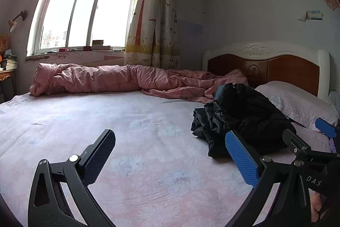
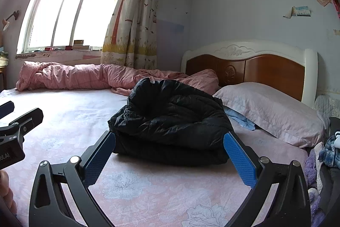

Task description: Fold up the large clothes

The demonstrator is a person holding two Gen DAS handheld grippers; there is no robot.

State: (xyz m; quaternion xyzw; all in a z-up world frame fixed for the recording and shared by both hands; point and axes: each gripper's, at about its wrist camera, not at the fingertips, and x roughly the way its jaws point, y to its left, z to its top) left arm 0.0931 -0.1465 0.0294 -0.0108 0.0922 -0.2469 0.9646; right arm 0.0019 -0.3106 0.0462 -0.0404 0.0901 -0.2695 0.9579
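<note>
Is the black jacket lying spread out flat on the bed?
No, the black jacket sits bunched in a heap on the bed, beside the pillow.

Jacket [image 2: 172, 118] on bed [image 2: 148, 188], pillow [image 2: 274, 112] right, quilt [image 2: 85, 77] behind

Glossy quilted black jacket [image 2: 170, 118] on matt floral cotton sheet [image 2: 148, 188]; polished wood headboard [image 2: 274, 71].

The bed [image 1: 106, 120] lies open and flat across its middle and left side. On the right a bunched black jacket [image 2: 172, 118] blocks the way, just beside the pillow [image 2: 272, 112]. A rumpled pink quilt [image 1: 110, 79] runs along the far edge under the window [image 1: 85, 5].
</note>
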